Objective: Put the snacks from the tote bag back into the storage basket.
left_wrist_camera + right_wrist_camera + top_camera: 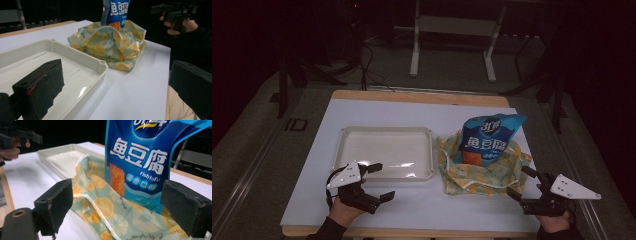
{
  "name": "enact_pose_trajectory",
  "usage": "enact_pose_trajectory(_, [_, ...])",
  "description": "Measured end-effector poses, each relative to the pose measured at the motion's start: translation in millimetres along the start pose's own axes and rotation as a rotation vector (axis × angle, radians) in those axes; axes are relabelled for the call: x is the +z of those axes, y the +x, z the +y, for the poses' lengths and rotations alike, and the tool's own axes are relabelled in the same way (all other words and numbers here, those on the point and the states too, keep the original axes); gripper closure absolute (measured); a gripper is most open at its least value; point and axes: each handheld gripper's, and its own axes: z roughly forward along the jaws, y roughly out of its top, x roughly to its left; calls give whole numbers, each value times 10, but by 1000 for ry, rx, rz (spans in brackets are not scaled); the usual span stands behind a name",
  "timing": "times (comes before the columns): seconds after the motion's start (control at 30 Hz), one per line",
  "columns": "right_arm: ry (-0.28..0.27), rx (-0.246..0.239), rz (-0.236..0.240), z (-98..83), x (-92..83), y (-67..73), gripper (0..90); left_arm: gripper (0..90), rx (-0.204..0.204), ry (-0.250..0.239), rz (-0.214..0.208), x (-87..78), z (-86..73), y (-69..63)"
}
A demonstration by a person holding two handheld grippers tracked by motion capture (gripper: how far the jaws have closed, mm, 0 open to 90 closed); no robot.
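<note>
The left gripper (pixel 378 181) hangs low over the near left part of the counter (pixel 422 205), its jaws spread wide with nothing between them; one jaw reaches over the near rim of the tray (pixel 384 151) and the other points out over bare counter. In the left gripper view the near jaw sits above the tray's floor and the far jaw stands off to the side, past the counter's edge. The hand (pixel 343 210) behind it comes up from the near edge in a dark sleeve. The right gripper (pixel 521 182) is at the near right, jaws also wide apart and holding nothing, aimed at the near right edge of the bag (pixel 484 172); I cannot tell whether a jaw tip touches the fabric. In the right gripper view its two jaws frame the bag and the lower part of the pouch (pixel 142 167). The bag is a crumpled, lemon-printed thing lying slack on the counter just beside the tray's right side. The pouch, blue with white characters and the word "Fishtofu", stands upright in the bag's open mouth, its top well clear of the folds. The tray is white, shallow, rectangular, and holds nothing. The counter has a white top with a wooden border. Beyond it the room is dark, with a white frame (pixel 452 35) on the floor.
</note>
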Motion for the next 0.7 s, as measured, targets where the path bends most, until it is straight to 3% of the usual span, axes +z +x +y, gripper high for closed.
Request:
enact_pose_trajectory(0.1, [11,-10,26,1,6,31,106,3,-1,15,1,8,-2,-14])
enact_pose_trajectory(0.3, [23,-21,53,13,2,62,105,3,-13,25,-37,71,42,-53])
enact_pose_trajectory(0.7, [43,-41,21,63,19,8,123,3,-23,52,-30,246,203,-69])
